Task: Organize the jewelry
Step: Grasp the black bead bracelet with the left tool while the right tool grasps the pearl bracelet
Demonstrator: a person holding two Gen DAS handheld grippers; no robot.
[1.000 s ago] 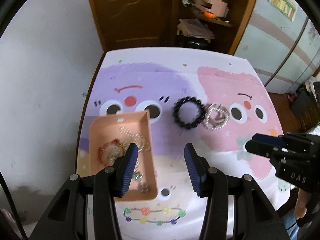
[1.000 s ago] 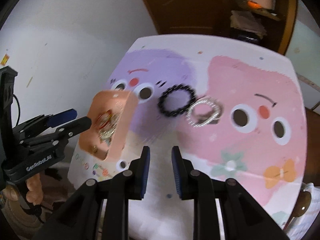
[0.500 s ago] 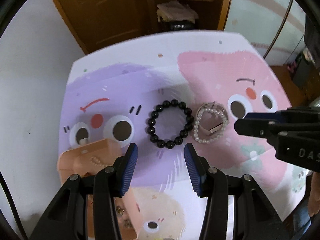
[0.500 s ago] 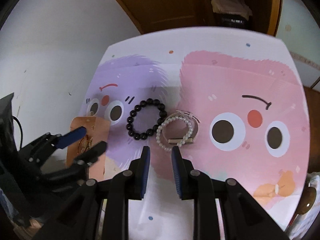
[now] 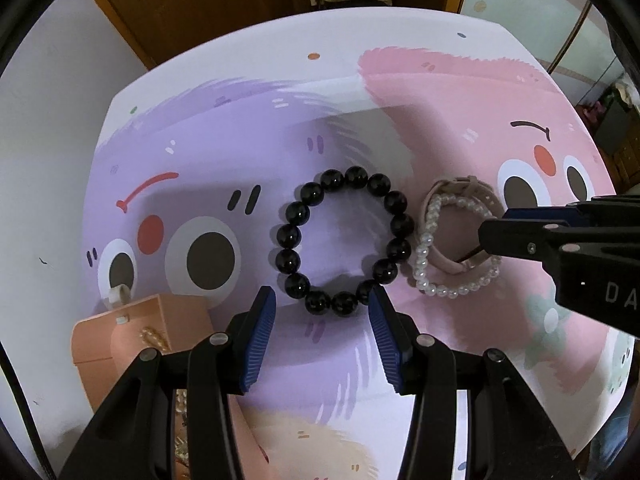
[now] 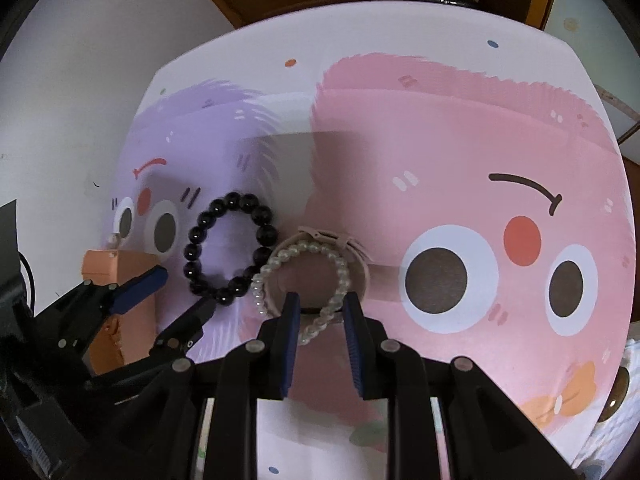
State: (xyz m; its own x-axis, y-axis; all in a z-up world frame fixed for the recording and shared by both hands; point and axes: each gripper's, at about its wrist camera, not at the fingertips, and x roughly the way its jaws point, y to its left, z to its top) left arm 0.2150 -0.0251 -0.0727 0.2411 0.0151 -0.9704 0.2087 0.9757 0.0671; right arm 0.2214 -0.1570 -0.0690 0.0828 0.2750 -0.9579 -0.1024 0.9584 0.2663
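Note:
A black bead bracelet (image 5: 344, 240) lies on the cartoon table mat, just ahead of my open left gripper (image 5: 322, 300), whose fingertips straddle its near edge. It also shows in the right wrist view (image 6: 230, 248). A pearl bracelet (image 5: 452, 256) lies over a pink watch (image 5: 460, 192) to its right. My right gripper (image 6: 318, 304) is open, its fingertips on either side of the near arc of the pearl bracelet (image 6: 304, 280). The peach jewelry tray (image 5: 132, 336) sits at the lower left with a gold chain inside.
The round table (image 6: 440, 40) carries a purple and pink cartoon mat. A white wall lies to the left. A wooden cabinet (image 5: 224, 4) with folded cloth stands beyond the far edge. A small ring-like item (image 5: 118, 294) lies by the tray's far corner.
Both grippers have moved forward and down toward the bracelets. The right gripper's jaws have opened wider and now straddle the pearl bracelet. The tray has slid to the lower left of view.

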